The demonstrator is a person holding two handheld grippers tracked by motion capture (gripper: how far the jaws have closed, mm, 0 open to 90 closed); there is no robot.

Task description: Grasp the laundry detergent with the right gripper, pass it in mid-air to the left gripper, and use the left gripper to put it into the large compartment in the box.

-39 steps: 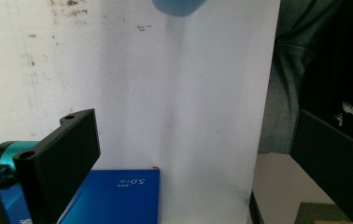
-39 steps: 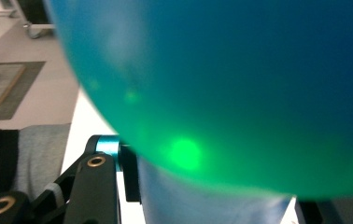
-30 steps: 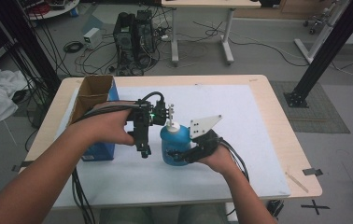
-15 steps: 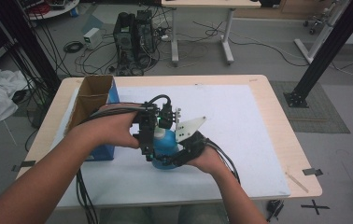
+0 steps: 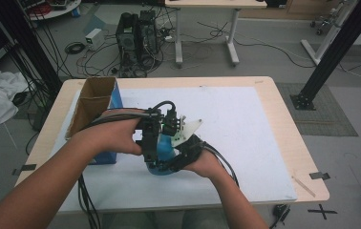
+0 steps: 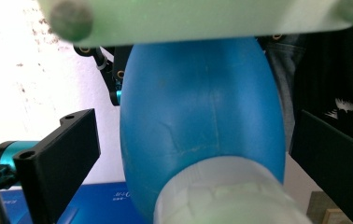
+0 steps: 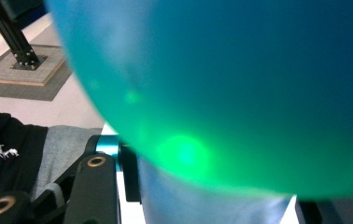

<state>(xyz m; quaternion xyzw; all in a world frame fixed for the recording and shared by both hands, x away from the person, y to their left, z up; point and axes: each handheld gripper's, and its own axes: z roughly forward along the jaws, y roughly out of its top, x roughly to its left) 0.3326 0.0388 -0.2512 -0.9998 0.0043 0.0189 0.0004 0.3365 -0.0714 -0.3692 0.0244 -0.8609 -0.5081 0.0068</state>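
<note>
Both hands have drawn closer to the person since a second ago, carrying the blue bottle (image 5: 162,155) from the middle of the white mat toward the 6 o'clock edge, and the two claws now crowd together over it. From the high view the left forearm comes in from 7 o'clock and runs up to the left hand (image 5: 114,138), which wraps the left claw (image 5: 150,150) with its cables looping over the top toward 12 o'clock. The right forearm enters from 6 o'clock, and the right hand (image 5: 207,164) cups the right claw (image 5: 181,155) from the 4 o'clock side of the bottle, its pale three-cornered plate (image 5: 188,129) tilted up toward 1 o'clock. In the left gripper view the bottle (image 6: 198,121) stands between the two black jaws, its white cap end nearest the camera; the jaws are spread apart, a gap showing on each side of the blue body. In the right gripper view the bottle (image 7: 221,84) sits pressed close to the lens, blurred with a green glint, and I cannot tell how that claw's jaws stand. An open cardboard box with blue sides (image 5: 95,102) rests on the table (image 5: 283,119) at 10 o'clock of the bottle, just beside the left hand.
</note>
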